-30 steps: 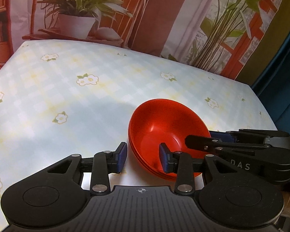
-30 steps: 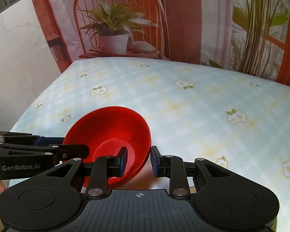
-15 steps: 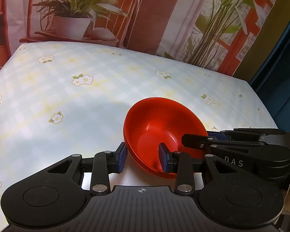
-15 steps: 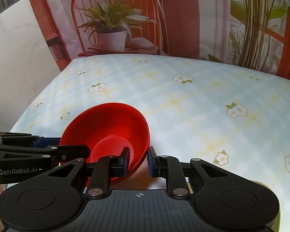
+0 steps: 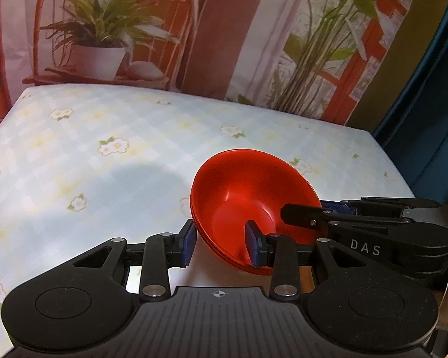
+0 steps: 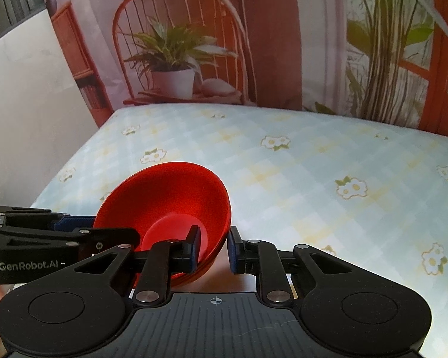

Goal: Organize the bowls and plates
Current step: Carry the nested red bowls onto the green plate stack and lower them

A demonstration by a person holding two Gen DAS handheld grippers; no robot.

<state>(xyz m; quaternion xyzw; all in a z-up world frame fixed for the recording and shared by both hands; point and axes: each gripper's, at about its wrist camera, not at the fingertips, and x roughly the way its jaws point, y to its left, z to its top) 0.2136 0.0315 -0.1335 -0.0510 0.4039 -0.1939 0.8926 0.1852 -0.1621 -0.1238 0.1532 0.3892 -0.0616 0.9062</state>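
Left jaws (image 5: pixel 221 246) and right jaws (image 6: pixel 213 246) each clamped across a rim wall of the nested red bowls (image 5: pixel 254 203), opposite sides, stack tilted and held off the flowered bench (image 6: pixel 313 173). Risk: thin rim grips, uneven pull, bowls separating or slipping out.

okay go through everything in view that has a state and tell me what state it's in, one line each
Red bowls: nested in a stack, upright, tilted, gripped on two sides of the rim.
Left tool: shut on the stack's rim, one finger inside, one outside.
Right tool: shut on the opposite rim, same way.
Tablecloth: spread flat.
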